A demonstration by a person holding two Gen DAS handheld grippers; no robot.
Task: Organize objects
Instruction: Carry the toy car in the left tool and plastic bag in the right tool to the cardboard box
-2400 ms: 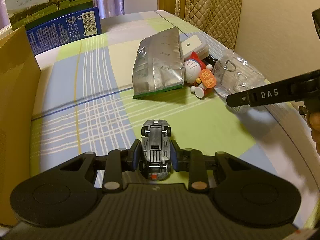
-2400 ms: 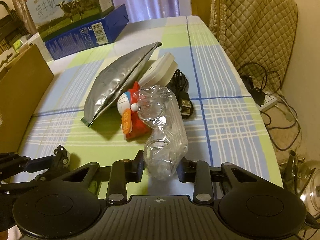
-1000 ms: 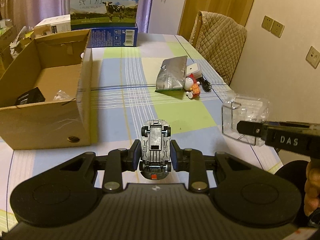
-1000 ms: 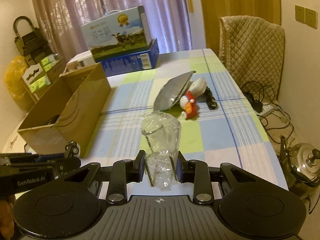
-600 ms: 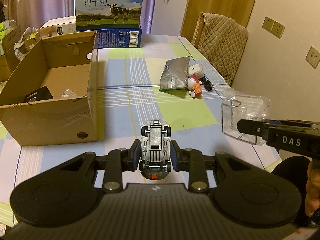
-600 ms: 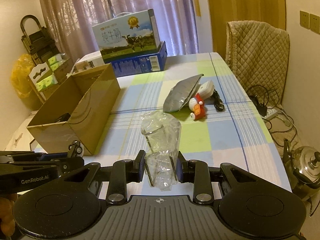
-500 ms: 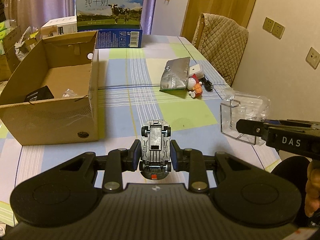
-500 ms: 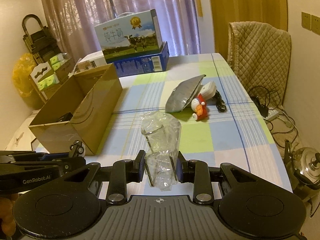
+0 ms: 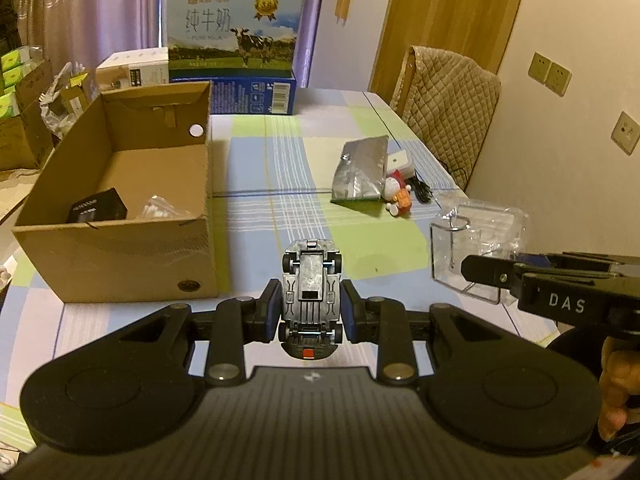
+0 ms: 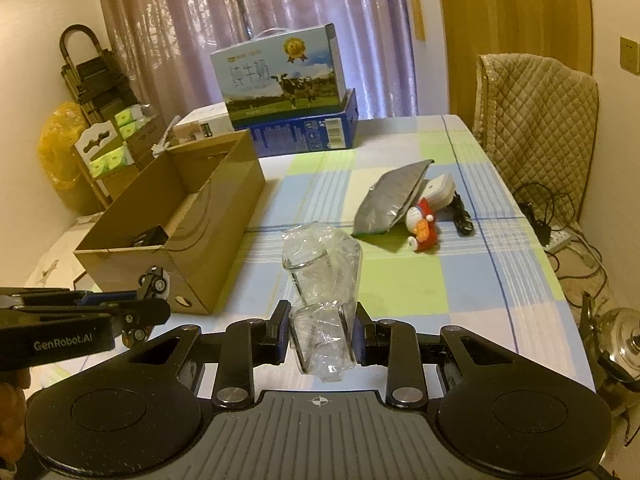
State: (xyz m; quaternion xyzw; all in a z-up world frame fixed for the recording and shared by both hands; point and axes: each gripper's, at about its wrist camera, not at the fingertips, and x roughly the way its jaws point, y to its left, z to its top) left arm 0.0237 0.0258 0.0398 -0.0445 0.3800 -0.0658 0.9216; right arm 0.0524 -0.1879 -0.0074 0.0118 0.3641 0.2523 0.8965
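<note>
My left gripper (image 9: 311, 312) is shut on a grey toy car (image 9: 311, 286), held belly-up above the near end of the table. My right gripper (image 10: 322, 334) is shut on a clear glass wrapped in a plastic bag (image 10: 322, 276), also lifted off the table. The open cardboard box (image 9: 120, 216) stands to the left, holding a small black box (image 9: 97, 211) and a clear packet (image 9: 162, 206). From the right wrist view the left gripper (image 10: 154, 300) with the car (image 10: 154, 278) hangs just in front of the cardboard box (image 10: 176, 236).
On the checked tablecloth (image 9: 272, 184) farther back lie a silver foil pouch (image 9: 362, 170), a red and white cat figurine (image 9: 398, 196), a white charger (image 9: 400, 160) and a black cable (image 9: 422, 190). A milk carton box (image 9: 234, 40) stands at the far end, a padded chair (image 9: 444, 96) to the right.
Both grippers lifted their objects off the table and pulled back toward the near end. In the last half second they have drifted slightly left, toward the cardboard box.
</note>
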